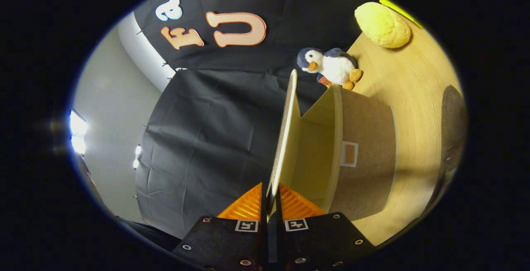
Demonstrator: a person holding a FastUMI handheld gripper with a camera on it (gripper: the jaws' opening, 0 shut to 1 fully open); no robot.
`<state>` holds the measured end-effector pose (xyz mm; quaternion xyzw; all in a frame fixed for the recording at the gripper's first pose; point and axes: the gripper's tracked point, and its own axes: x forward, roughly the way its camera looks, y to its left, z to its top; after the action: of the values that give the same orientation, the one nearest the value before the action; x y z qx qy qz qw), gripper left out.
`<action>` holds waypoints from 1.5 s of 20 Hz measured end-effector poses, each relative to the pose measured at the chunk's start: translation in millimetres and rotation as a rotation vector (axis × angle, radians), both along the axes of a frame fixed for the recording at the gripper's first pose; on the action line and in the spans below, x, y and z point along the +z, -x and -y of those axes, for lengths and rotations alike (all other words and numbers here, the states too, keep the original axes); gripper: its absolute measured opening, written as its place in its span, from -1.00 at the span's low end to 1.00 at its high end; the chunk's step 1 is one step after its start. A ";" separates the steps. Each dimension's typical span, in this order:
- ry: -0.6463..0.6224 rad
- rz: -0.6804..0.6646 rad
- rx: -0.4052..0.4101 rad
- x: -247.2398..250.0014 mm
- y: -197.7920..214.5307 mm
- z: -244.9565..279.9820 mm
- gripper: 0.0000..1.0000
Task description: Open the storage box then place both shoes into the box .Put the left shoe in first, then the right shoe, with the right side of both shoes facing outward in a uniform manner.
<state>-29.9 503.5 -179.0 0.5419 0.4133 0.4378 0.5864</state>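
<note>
My gripper [271, 198] is shut on the edge of the storage box's lid [285, 134], both fingers pressing on it. The view is rolled to one side. The lid stands raised on its edge, stretching away from the fingers toward the black cloth wall. Beside it the brown fabric storage box [368, 155] stands on the wooden table [418, 80], open, its pale yellow inside [314, 151] showing. A small white label frame [350, 154] sits on the box's front wall.
A plush penguin [331, 66] lies on the table beyond the box, against the black cloth wall [207, 138]. A yellow plush cushion [383, 25] rests further off on the table. A dark round shadow [453, 126] falls on the wood beside the box.
</note>
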 end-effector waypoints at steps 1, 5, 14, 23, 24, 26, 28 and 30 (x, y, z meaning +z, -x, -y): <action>-0.006 0.008 0.007 9.0 -2.6 -8.4 -0.82; -0.014 0.096 0.040 63.6 -12.0 -45.9 -0.82; 0.132 0.226 0.148 107.3 -23.4 -165.9 -0.68; 0.406 0.267 0.023 49.5 -41.1 -122.1 0.74; 0.439 0.287 -0.003 43.2 -45.3 -103.8 0.76; 0.513 0.327 -0.046 26.3 -50.1 -64.6 0.81; 0.598 0.324 -0.078 1.2 -48.7 -22.8 0.90; 0.686 0.325 -0.105 -24.4 -46.3 20.0 0.91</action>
<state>16.3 483.5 -203.4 0.2583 0.4092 0.3235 0.8132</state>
